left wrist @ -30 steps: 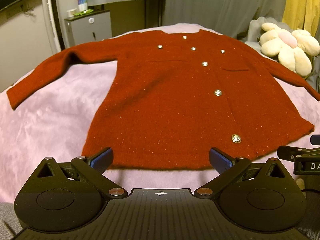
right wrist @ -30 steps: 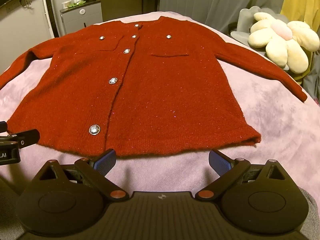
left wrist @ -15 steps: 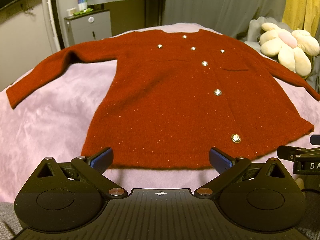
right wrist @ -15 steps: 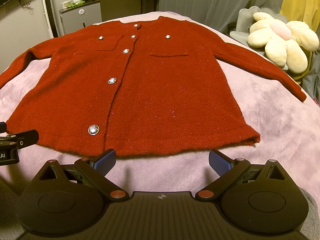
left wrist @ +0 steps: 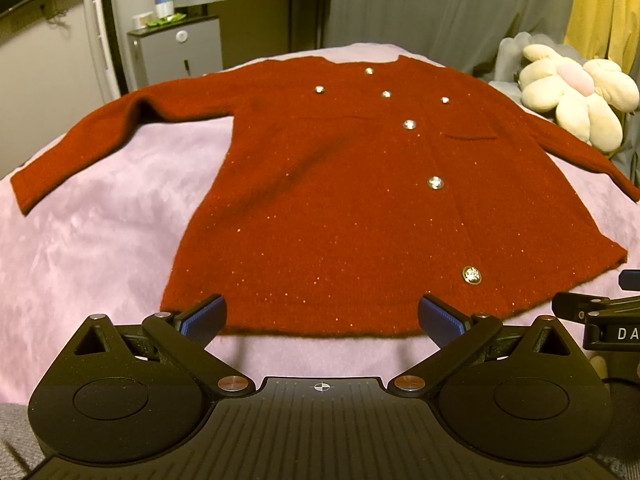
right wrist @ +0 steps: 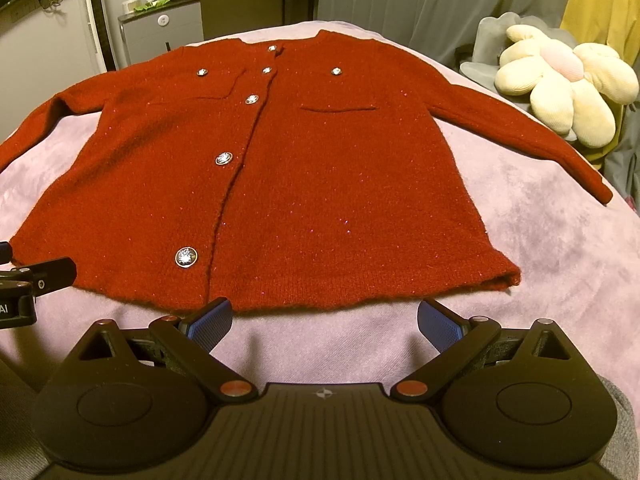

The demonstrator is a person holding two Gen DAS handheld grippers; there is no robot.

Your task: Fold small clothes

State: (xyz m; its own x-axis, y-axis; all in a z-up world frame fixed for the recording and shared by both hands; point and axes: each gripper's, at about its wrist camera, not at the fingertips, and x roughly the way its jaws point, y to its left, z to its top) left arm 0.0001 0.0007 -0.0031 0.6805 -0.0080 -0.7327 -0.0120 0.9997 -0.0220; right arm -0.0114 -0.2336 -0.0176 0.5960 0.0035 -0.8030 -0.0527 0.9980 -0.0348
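A dark red knitted cardigan [left wrist: 340,184] with silver buttons lies flat, front up and sleeves spread, on a pink blanket [left wrist: 92,240]. It also shows in the right wrist view [right wrist: 320,176]. My left gripper [left wrist: 320,320] is open and empty, its blue pads at the cardigan's near hem, left half. My right gripper [right wrist: 324,324] is open and empty just in front of the hem, right half. Each gripper's tip shows at the edge of the other's view.
A cream flower-shaped plush [left wrist: 576,96] on a grey cushion sits at the right by the right sleeve; it also shows in the right wrist view [right wrist: 560,84]. A grey cabinet [left wrist: 176,52] and a dresser stand beyond the bed. Grey and yellow curtains hang behind.
Almost nothing. The right wrist view has shifted very slightly; both grippers stay open near the hem.
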